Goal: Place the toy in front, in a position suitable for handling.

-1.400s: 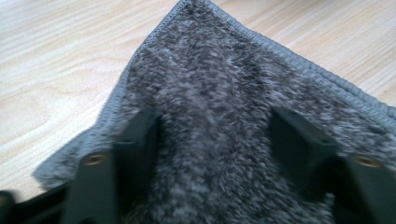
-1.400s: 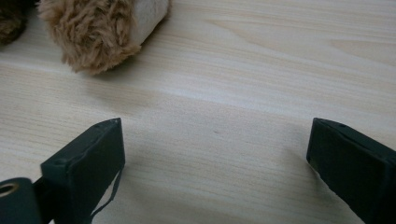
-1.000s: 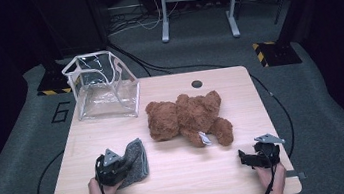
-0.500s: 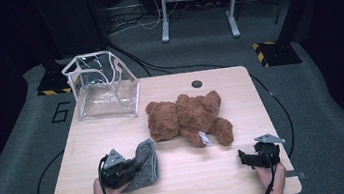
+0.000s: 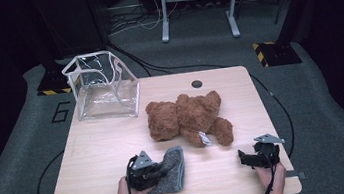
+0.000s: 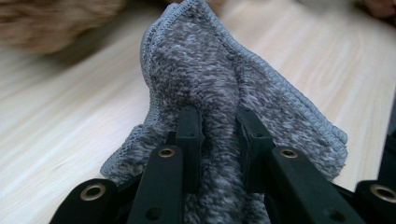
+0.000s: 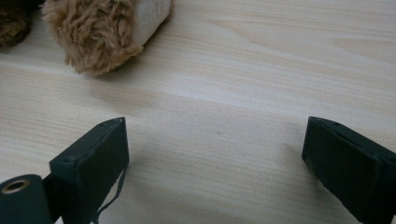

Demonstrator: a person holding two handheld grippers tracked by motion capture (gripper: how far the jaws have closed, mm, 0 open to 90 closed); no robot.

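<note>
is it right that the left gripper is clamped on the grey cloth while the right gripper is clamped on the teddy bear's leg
Not quite. The left gripper is clamped on the grey cloth, but the right gripper holds nothing: the right gripper view shows its jaws wide apart over bare table, with the teddy bear lying clear of them.

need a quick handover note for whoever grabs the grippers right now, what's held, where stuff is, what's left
Left gripper: shut on the grey cloth, a fold pinched between its jaws; the rest of the cloth trails on the table near the front edge.
Right gripper: open, nothing between the jaws, low over bare wood at the front right.
Teddy bear: lying mid-table, untouched.
Clear bag: standing open at the back left.
Done: cloth picked up. Left: probably carrying the cloth, and perhaps the bear, to the bag.
</note>
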